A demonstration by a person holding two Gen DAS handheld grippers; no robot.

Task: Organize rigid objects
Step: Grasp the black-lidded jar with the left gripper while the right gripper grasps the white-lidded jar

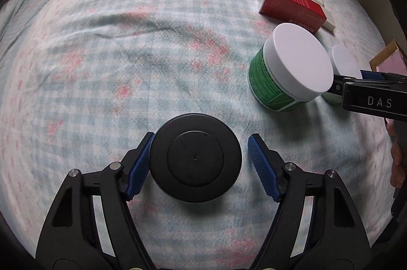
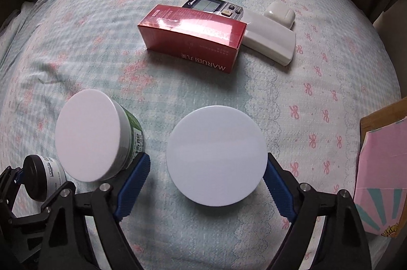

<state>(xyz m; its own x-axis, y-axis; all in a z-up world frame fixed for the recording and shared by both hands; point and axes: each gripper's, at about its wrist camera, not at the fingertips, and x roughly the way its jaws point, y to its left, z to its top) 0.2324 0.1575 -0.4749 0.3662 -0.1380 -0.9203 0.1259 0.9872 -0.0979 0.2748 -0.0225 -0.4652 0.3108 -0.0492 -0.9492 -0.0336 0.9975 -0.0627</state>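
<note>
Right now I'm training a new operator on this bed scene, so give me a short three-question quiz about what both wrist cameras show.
1. True or false: the left gripper straddles a black-lidded jar.
2. What lies partly under the red box? A) a remote control B) a spoon C) a book
3. What colour is the lid of the jar between the right gripper's fingers?

Key: 1 true; 2 A; 3 white.

Both wrist views look steeply down, close, sharing the green jar (image 1: 273, 81).
</note>
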